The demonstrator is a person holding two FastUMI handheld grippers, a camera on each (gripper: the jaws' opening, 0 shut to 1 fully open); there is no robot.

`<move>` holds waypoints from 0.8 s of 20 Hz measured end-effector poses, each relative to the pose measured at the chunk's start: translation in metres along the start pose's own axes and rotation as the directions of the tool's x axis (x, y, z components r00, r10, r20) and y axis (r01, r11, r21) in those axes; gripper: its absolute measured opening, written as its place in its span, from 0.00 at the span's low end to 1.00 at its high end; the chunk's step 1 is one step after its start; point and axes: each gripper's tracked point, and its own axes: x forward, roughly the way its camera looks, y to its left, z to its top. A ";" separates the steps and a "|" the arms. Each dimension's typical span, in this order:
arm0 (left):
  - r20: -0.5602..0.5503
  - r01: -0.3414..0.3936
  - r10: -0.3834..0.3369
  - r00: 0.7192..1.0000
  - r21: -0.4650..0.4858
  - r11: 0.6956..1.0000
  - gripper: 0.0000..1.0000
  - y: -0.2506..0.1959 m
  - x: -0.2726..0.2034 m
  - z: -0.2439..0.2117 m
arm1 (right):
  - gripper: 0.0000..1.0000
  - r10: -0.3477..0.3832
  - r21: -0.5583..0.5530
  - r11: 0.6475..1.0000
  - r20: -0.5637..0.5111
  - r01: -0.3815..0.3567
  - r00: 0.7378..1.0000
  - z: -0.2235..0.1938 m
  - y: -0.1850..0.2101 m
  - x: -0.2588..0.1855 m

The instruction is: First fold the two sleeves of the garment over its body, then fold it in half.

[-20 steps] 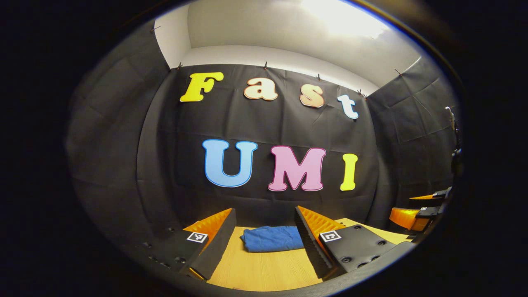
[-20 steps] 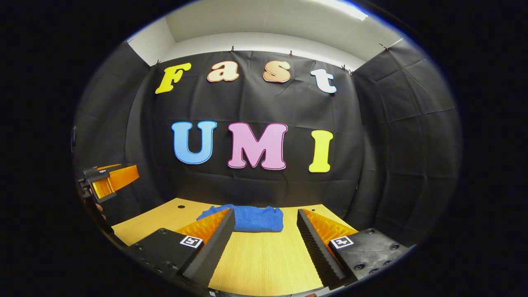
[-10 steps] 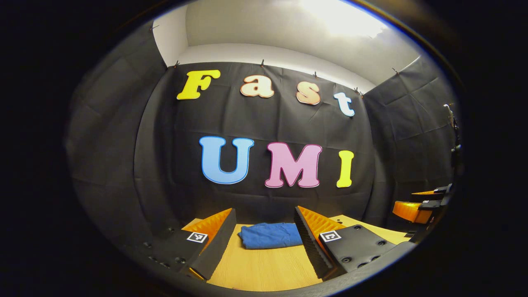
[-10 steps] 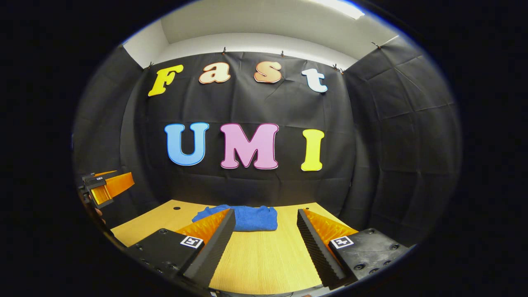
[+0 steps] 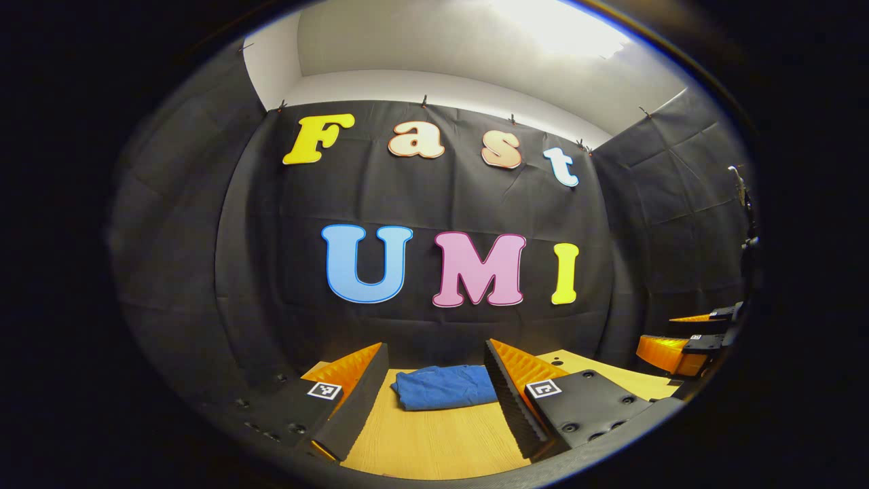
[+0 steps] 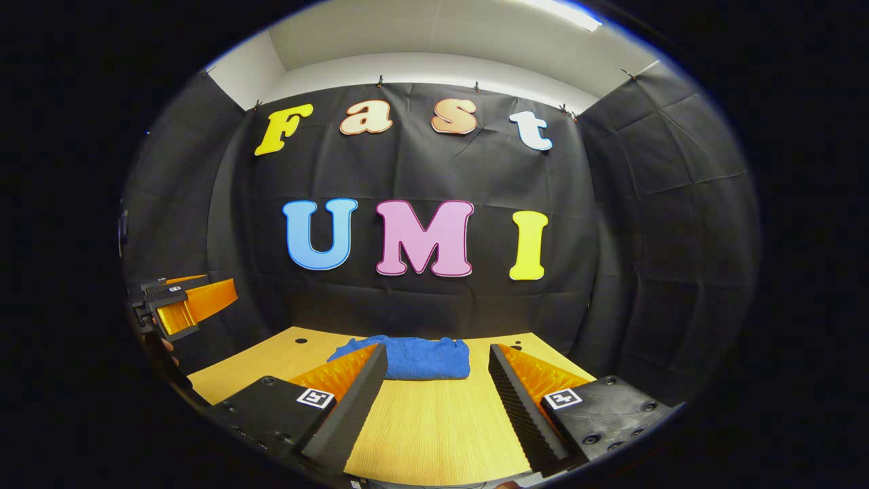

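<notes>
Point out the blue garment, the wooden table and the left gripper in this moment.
blue garment (image 6: pixel 414 358), right gripper view, middle of the folded bundle.
wooden table (image 6: pixel 434 435), right gripper view, bare top in front of the bundle.
left gripper (image 5: pixel 434 387), left gripper view, midway between its spread fingertips.

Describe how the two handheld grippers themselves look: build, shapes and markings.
Each gripper has two wedge-shaped fingers with ribbed inner faces, mounted on dark blocks with round screw holes. Each block carries a small square black-and-white marker tag. This shows on the left gripper and the right gripper alike. No cables are visible on either.
</notes>
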 end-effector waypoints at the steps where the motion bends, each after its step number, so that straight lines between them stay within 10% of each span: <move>1: -0.001 0.001 -0.001 1.000 -0.004 1.000 0.81 0.000 0.000 0.000 | 0.95 0.000 -0.001 1.000 -0.004 0.000 1.000 -0.001 0.002 0.001; 16: 0.023 0.034 -0.034 0.999 0.024 0.999 0.81 0.013 -0.009 -0.008 | 0.95 0.038 -0.032 0.999 -0.006 -0.038 0.999 0.002 0.033 0.016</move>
